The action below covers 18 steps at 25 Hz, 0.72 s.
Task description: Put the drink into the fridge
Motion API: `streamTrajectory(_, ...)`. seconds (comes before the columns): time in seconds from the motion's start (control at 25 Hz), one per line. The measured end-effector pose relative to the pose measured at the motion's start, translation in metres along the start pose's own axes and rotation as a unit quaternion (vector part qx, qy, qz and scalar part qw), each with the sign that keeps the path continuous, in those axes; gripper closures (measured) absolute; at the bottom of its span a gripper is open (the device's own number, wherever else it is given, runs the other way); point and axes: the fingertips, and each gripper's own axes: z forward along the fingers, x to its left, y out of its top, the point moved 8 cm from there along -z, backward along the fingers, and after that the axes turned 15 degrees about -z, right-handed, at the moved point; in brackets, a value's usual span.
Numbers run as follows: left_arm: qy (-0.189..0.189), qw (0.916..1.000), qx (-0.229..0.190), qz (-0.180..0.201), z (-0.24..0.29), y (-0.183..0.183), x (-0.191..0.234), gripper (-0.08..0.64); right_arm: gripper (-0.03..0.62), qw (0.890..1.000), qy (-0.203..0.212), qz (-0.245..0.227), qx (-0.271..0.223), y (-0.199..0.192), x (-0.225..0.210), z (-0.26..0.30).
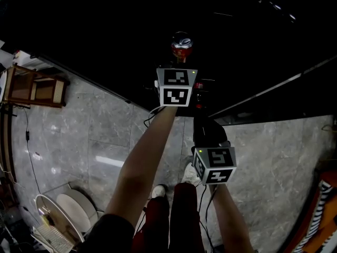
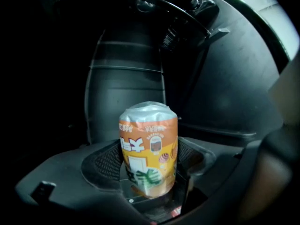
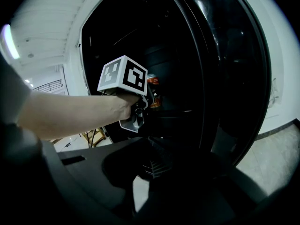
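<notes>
Underfoot, grey marble-look floor tiles (image 1: 95, 136) run up to the black open fridge (image 1: 105, 25), whose interior is unlit. At the left edge of the head view a wooden stool (image 1: 34, 86) stands on the tiles. The right gripper view shows a white slatted ceiling (image 3: 47, 18) with a strip light.

The left gripper (image 2: 149, 172) reaches into the fridge opening, with its jaws clamped on either side of the drink can (image 2: 149, 139). The can is upright, with a silver top and an orange label. The label has white characters and small pictures, and none of the writing is legible. Whether the can rests on a shelf cannot be determined.

The right gripper (image 3: 157, 165) hangs lower, outside the opening, with its jaws pressed together and nothing between them.
</notes>
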Motion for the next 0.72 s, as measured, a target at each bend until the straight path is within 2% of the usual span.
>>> streamTrajectory(0.2,0.001,0.9999,0.002,0.01,-0.015,-0.004,0.002,0.212,0.574,1.0,-0.01,0.0,-0.003,0.002,0.005,-0.008)
streamTrajectory(0.4,-0.01,0.9997,-0.009,-0.019,-0.044,-0.003,0.006,0.212,0.574,1.0,-0.021,0.001,-0.01,0.009,0.012,-0.019)
streamTrajectory(0.56,-0.029,0.999,-0.026,-0.022,-0.07,0.004,0.005,0.213,0.574,0.999,-0.029,0.005,-0.025,0.018,0.02,-0.031)
streamTrajectory(0.72,-0.05,0.997,-0.034,-0.047,-0.094,0.013,0.004,0.223,0.574,0.999,-0.033,0.004,-0.039,0.025,0.029,-0.039)
